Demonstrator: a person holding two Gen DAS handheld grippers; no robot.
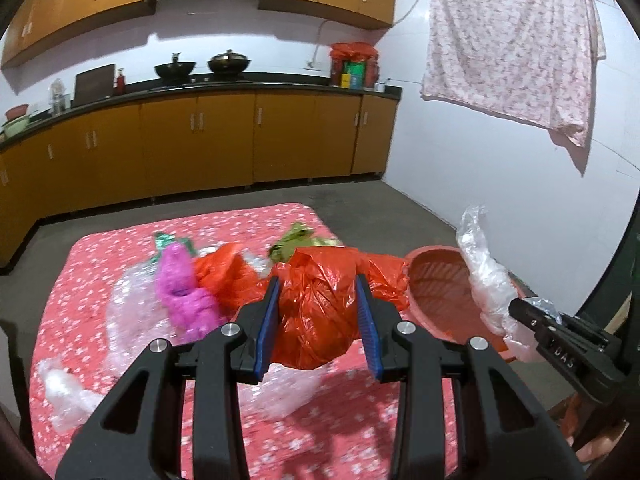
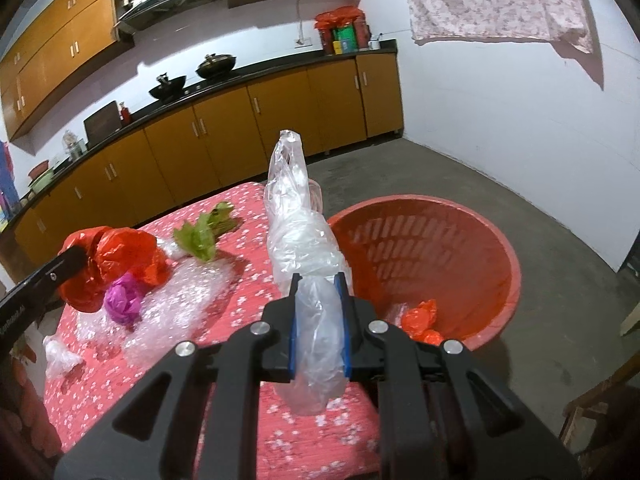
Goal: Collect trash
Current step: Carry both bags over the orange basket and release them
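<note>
My left gripper [image 1: 317, 292] is shut on a crumpled red plastic bag [image 1: 320, 312] and holds it above the red flowered tablecloth [image 1: 80, 300]; the bag also shows in the right wrist view [image 2: 116, 264]. My right gripper [image 2: 320, 284] is shut on a clear plastic bag [image 2: 300, 236] next to the rim of the red basket [image 2: 508, 248]. The basket [image 1: 436, 280] holds a small red bag [image 2: 420, 316]. On the table lie a purple bag [image 1: 184, 292], another red bag [image 1: 224, 276], a green wrapper [image 2: 204, 236] and clear bubble wrap [image 2: 188, 300].
The table stands on a grey concrete floor [image 2: 480, 176]. Orange kitchen cabinets [image 1: 200, 136] with woks on the counter run along the far wall. A pink flowered cloth [image 1: 512, 40] hangs at the upper right. A wooden chair [image 2: 592, 412] sits at the lower right.
</note>
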